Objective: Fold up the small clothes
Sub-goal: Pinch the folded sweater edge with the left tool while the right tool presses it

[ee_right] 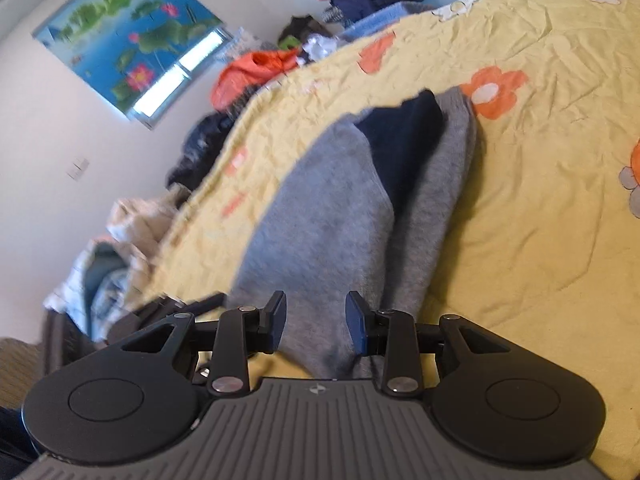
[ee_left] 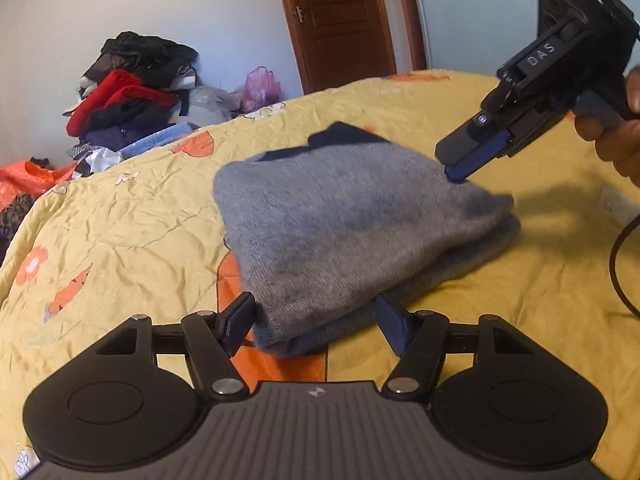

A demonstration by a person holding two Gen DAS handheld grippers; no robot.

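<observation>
We see a folded grey knitted garment with a dark navy panel (ee_left: pixel 340 232) lying on the yellow flower-printed bedspread (ee_left: pixel 120 216). Our left gripper (ee_left: pixel 316 320) is spread wide, its near corner between the fingers. Our right gripper (ee_right: pixel 316 320) is also spread, hovering over the garment's other end and pinching nothing. A heap of red and dark clothes (ee_left: pixel 128 100) sits beyond the bed

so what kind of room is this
Most likely a bedroom in a home. A grey knitted garment lies on a bed covered by a yellow flower-print quilt, a heap of red and dark clothes is piled beside it, and a brown wooden door stands behind.
</observation>
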